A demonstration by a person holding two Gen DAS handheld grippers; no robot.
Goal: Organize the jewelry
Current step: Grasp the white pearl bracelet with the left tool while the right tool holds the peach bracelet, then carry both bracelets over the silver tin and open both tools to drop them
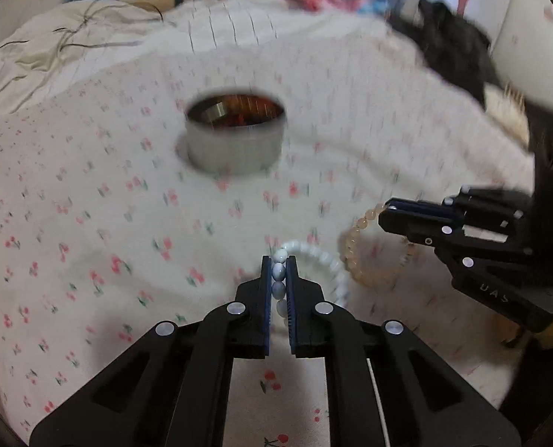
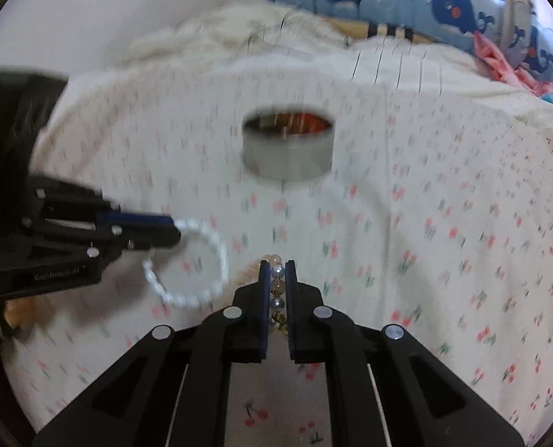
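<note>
My left gripper (image 1: 278, 260) is shut on a white bead bracelet (image 1: 325, 259), which loops out to its right above the bed. It also shows in the right wrist view (image 2: 176, 229), holding the white bracelet (image 2: 217, 249). My right gripper (image 2: 277, 265) is shut on a peach bead bracelet (image 2: 276, 284) with some silver beads. In the left wrist view the right gripper (image 1: 386, 216) holds the peach bracelet (image 1: 354, 238) as a hanging loop. A round metal tin (image 1: 235, 136) stands open ahead, with orange-red contents; it also shows in the right wrist view (image 2: 287, 145).
A cherry-print sheet (image 1: 90, 223) covers the bed. A rumpled cream blanket (image 1: 53, 48) lies at the back left. A black furry thing (image 1: 455, 48) lies at the right. A blue whale-print pillow (image 2: 444, 3) and pink cloth (image 2: 500, 63) lie at the back.
</note>
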